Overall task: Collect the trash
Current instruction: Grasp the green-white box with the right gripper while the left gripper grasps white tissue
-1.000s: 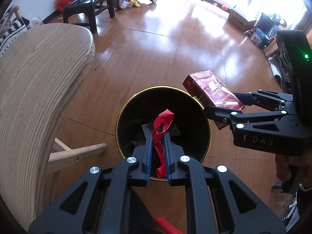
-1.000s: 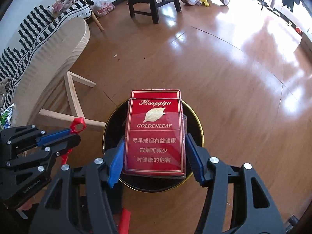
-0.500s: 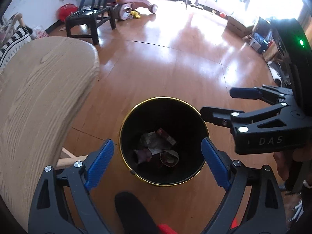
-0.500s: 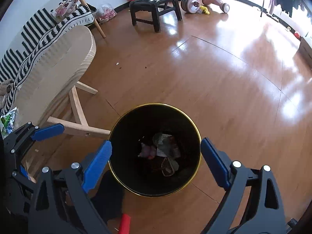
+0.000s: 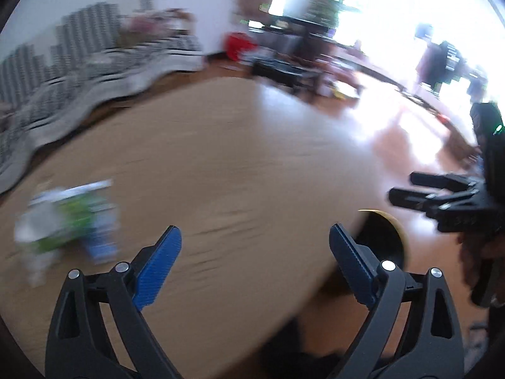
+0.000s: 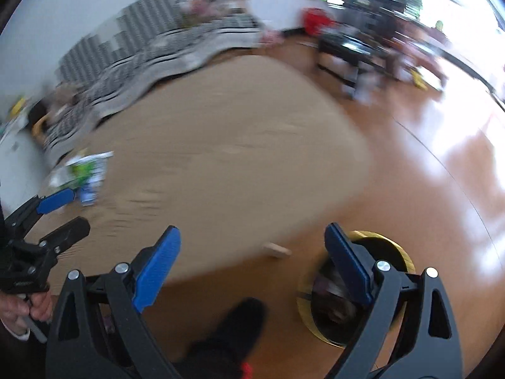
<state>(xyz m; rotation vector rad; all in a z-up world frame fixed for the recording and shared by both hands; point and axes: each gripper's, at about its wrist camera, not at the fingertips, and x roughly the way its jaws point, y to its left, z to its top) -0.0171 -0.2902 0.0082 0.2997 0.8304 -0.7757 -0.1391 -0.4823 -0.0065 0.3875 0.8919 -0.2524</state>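
Both hand-held grippers spread, empty, green wrapper motion-blurred, bin half hidden

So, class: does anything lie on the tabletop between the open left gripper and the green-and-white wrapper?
Nothing visible does. Only bare wooden tabletop lies between the left gripper and the blurred wrapper, which sits ahead and to its left.

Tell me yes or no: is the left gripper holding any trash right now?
No. In the left wrist view the left gripper has its blue-padded jaws spread wide with only the round light wooden tabletop showing between them.
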